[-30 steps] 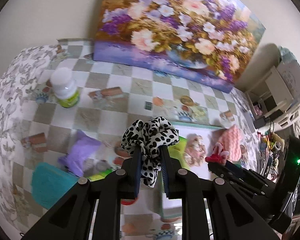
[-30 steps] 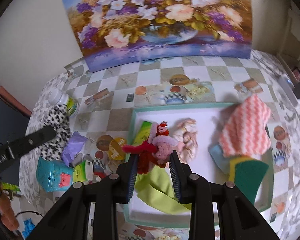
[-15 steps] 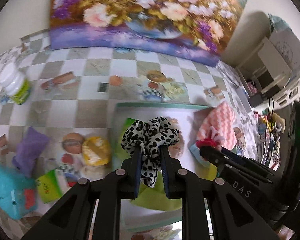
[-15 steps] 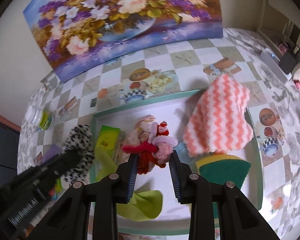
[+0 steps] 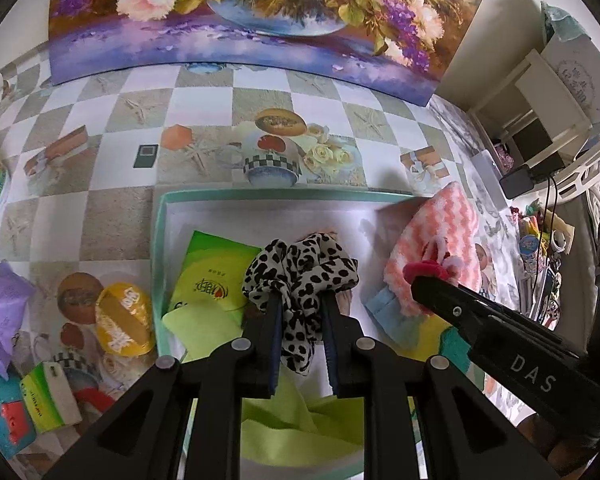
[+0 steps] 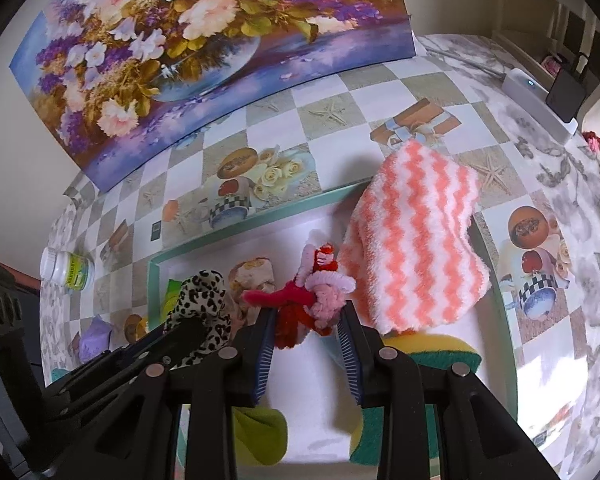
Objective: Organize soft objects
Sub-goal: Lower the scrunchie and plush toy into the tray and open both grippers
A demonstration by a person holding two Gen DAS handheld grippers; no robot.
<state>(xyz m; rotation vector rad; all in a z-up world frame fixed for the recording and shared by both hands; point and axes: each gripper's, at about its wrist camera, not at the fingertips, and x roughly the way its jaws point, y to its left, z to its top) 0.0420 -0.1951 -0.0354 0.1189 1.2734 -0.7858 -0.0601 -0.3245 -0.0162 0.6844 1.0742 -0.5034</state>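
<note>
Left wrist view: a black-and-white leopard-spotted fabric scrunchie (image 5: 300,276) sat pinched between the two black fingers of the left gripper (image 5: 300,312), low in the centre of the frame, above a shallow white tray with a teal rim (image 5: 260,194). Its loose tail hung down between the jaws. To the right, the right gripper (image 6: 306,320) was clamped on a red-and-pink fuzzy pipe-cleaner figure (image 6: 312,284), likewise over the tray; in the right wrist view the toy filled the gap between the blue-padded jaws at mid-frame.

Inside the tray lay a green sachet with yellow print (image 5: 212,276) at left, a lime-green cloth (image 5: 296,428) at the bottom, a pale blue folded cloth (image 5: 392,320) and, against the right-hand wall, a fluffy pink-and-white zigzag-striped towel (image 6: 416,248). A yellow sponge with a green scouring side (image 6: 440,354) sat at lower right in the right wrist view.

Outside the tray, at the left of the left wrist frame, lay a yellow round packet (image 5: 122,320), a purple pouch (image 5: 0,316) and a green-and-white box (image 5: 50,398) on a checked printed tablecloth (image 5: 112,216). A large floral painting (image 5: 252,12) leaned against the wall across the top.
</note>
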